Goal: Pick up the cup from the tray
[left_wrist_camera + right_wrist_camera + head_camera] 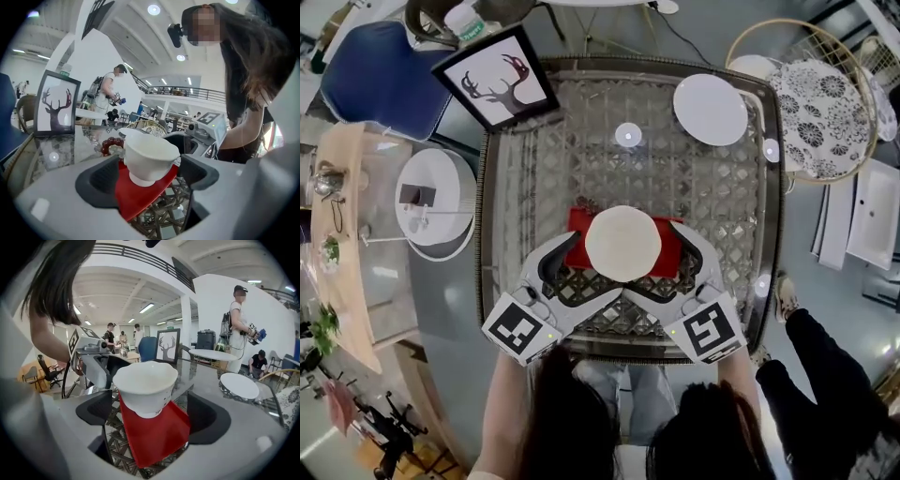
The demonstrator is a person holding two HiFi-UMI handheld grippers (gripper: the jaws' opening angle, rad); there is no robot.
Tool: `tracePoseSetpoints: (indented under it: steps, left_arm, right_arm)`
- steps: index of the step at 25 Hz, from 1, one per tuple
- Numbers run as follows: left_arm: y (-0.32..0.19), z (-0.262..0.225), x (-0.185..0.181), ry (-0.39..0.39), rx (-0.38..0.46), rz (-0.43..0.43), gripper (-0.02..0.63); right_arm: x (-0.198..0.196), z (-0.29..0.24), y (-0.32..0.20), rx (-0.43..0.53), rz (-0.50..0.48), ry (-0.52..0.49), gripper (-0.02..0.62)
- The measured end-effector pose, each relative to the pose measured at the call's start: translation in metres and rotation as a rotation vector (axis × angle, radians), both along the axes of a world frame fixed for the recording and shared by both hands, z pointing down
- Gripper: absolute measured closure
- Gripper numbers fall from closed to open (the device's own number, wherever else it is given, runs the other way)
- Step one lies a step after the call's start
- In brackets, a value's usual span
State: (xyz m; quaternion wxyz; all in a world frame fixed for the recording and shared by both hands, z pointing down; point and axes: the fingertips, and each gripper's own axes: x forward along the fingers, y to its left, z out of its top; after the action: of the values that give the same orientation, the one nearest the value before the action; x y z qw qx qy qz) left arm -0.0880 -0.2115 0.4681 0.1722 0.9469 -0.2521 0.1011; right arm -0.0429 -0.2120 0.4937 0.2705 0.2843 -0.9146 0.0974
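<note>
Our left hand-held gripper (581, 272) and right hand-held gripper (666, 267) both stood released, each with its jaws spread wide on either side of the cup (622, 244), and we saw a gap between the pads and the cup wall on both sides. The cup sat on the tray (577, 246), which lay on the bench (675, 169) near its front edge. From the head view we saw the cup only as a plain cream disc that covered most of the tray. The left gripper view gave us its side shape: a glossy white cup (150, 157) flaring from a narrow round foot, standing upright on the flat, smooth red tray (140, 199) between the dark recessed pads of the left hand-held gripper (147, 176). That view also showed us a ring of shiny dark red beads (108, 143) just behind the tray. From the right gripper view we saw the cup (146, 385) with a gently wavy rim, the tray (157, 437) as a square with one corner toward the camera, and the right hand-held gripper (150, 416) framing both. The bench was glass over a woven lattice. A round white plate (710, 109) and a black-framed deer picture (497, 80) stood well apart at its far corners.
</note>
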Motion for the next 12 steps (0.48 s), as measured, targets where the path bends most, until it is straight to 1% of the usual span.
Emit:
tracePoseSetpoints:
  steps: [2,4,6,8,9,12]
  left_arm:
    - [0.001,0.001,0.008,-0.008,0.020,0.057,0.211]
    - [0.002,0.000,0.013,-0.020,0.043,0.094,0.211]
    - [-0.002,-0.005,0.017,-0.006,0.057,0.098,0.211]
    - [-0.008,-0.008,0.019,0.018,0.051,0.086,0.211]
    - [-0.011,-0.009,0.019,0.028,0.049,0.082,0.211]
    - [-0.012,-0.008,0.018,0.048,0.039,0.083,0.211]
  right_arm:
    - [-0.004,0.004,-0.004,0.005,-0.054,0.030,0.089]
    - [-0.008,0.006,-0.008,0.015,-0.103,0.040,0.089]
    - [-0.013,0.006,-0.011,0.027,-0.150,0.028,0.089]
    - [-0.020,0.003,-0.014,0.049,-0.180,0.008,0.102]
    - [-0.023,0.002,-0.015,0.058,-0.180,-0.005,0.117]
    - [-0.026,0.002,-0.015,0.055,-0.170,-0.033,0.117]
